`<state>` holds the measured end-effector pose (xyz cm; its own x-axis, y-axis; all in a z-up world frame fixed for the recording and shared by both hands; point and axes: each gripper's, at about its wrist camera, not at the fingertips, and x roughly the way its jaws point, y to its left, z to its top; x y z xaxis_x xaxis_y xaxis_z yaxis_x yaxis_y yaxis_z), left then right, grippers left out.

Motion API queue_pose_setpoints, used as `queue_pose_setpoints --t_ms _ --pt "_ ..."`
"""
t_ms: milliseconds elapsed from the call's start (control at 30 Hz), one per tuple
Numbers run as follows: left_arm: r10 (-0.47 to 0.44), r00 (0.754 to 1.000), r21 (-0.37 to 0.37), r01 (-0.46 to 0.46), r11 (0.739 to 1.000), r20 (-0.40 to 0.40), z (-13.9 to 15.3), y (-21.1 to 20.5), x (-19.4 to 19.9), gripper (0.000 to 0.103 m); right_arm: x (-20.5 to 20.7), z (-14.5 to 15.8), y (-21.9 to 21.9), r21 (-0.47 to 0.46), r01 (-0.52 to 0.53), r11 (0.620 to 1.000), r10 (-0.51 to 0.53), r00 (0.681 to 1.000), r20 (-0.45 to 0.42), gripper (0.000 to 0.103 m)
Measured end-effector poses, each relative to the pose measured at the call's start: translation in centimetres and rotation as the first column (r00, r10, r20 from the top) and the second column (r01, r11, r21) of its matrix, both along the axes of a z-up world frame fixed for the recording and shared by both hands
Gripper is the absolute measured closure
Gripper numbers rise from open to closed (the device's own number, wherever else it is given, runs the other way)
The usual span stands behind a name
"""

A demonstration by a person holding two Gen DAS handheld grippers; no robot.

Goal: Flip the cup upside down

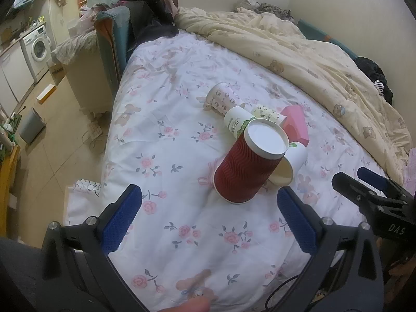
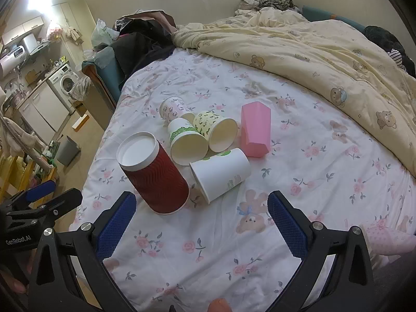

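Observation:
A red ribbed paper cup (image 1: pixel 248 166) (image 2: pixel 156 174) stands upside down on the floral bedsheet, white base up, leaning slightly. Behind it lie several paper cups on their sides: a white one (image 2: pixel 221 174) (image 1: pixel 288 166), a green-banded one (image 2: pixel 186 141) (image 1: pixel 238 122), a yellow patterned one (image 2: pixel 217 128) (image 1: pixel 267 113) and a small patterned one (image 2: pixel 174 108) (image 1: pixel 222 98). A pink faceted cup (image 2: pixel 253 130) (image 1: pixel 296 124) stands upside down. My left gripper (image 1: pixel 209 221) is open and empty just in front of the red cup. My right gripper (image 2: pixel 201 223) is open and empty, near the red and white cups.
A cream bear-print duvet (image 2: pixel 325 52) is bunched along the far and right side of the bed. Dark clothes (image 2: pixel 145 41) pile at the bed's far left corner. The bed's left edge drops to the floor with a grey bin (image 2: pixel 67 150) and washing machine (image 1: pixel 39 46).

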<state>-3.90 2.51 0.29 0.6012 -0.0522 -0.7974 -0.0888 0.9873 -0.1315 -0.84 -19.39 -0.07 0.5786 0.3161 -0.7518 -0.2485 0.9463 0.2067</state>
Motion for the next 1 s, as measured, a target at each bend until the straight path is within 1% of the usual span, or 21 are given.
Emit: queue_pose_setpoints --t_ms 600,1000 --pt "0.002 1.0 -0.01 -0.002 1.0 -0.009 -0.04 0.08 0.01 0.0 0.02 -0.2 0.08 -0.027 0.006 1.0 -0.006 1.0 -0.001 0.0" --pt "0.002 1.0 -0.009 -0.002 1.0 -0.009 -0.06 0.11 0.0 0.0 -0.02 -0.13 0.07 -0.027 0.006 1.0 -0.006 1.0 0.0 0.0"
